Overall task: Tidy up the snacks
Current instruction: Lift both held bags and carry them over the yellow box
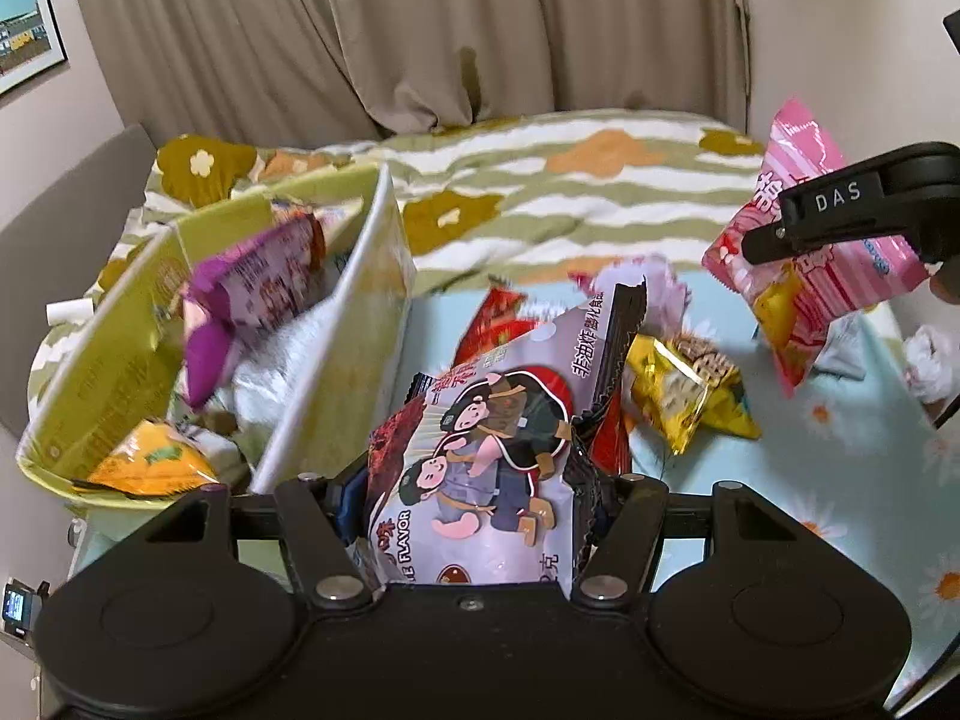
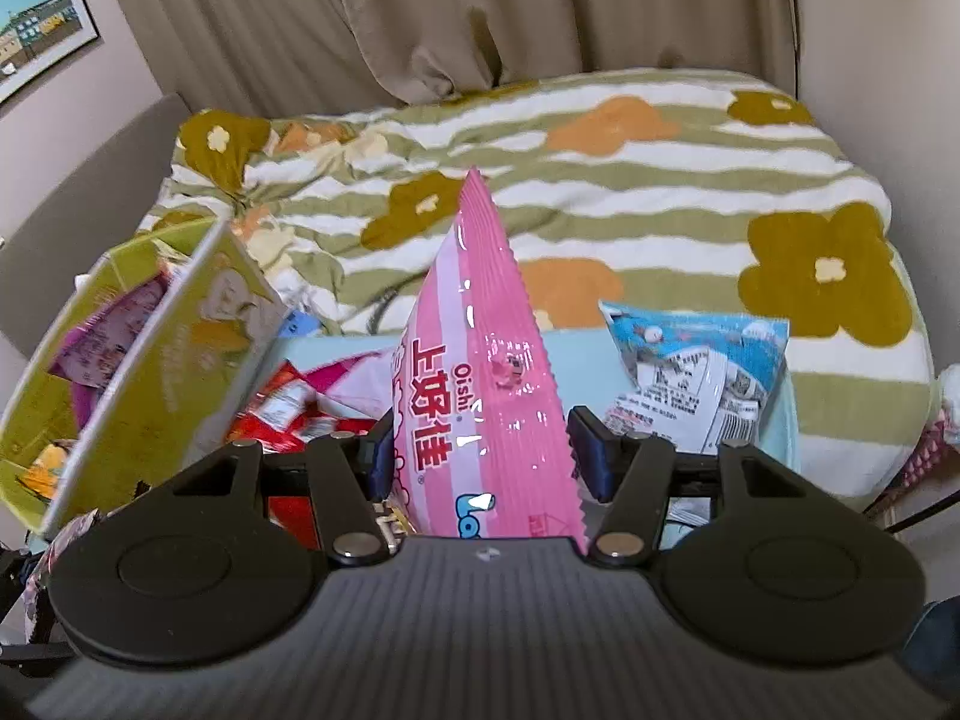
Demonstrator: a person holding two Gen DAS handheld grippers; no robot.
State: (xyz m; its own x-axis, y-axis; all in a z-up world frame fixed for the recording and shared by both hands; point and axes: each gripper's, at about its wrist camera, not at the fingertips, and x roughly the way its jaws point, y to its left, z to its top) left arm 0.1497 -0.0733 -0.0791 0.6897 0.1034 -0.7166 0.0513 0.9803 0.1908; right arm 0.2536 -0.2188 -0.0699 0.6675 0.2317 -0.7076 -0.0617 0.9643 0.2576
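My left gripper [image 1: 474, 498] is shut on a white snack bag with cartoon monkeys [image 1: 486, 450], held upright above the table. My right gripper [image 2: 489, 450] is shut on a pink Oishi snack bag [image 2: 480, 372]; the same bag [image 1: 810, 276] and gripper [image 1: 840, 222] show at the right of the left wrist view, lifted above the table. A green box [image 1: 108, 372] stands at the left, holding a purple bag [image 1: 252, 300] and an orange bag [image 1: 150, 462]; the box also shows in the right wrist view [image 2: 156, 360].
Loose snacks lie on the light blue flowered table: a yellow bag [image 1: 684, 390], red bags [image 2: 288, 408], a blue-and-white bag [image 2: 696, 372]. A green striped flowered blanket [image 2: 600, 192] covers the bed behind, with curtains beyond. White crumpled paper [image 1: 930, 360] lies at the right edge.
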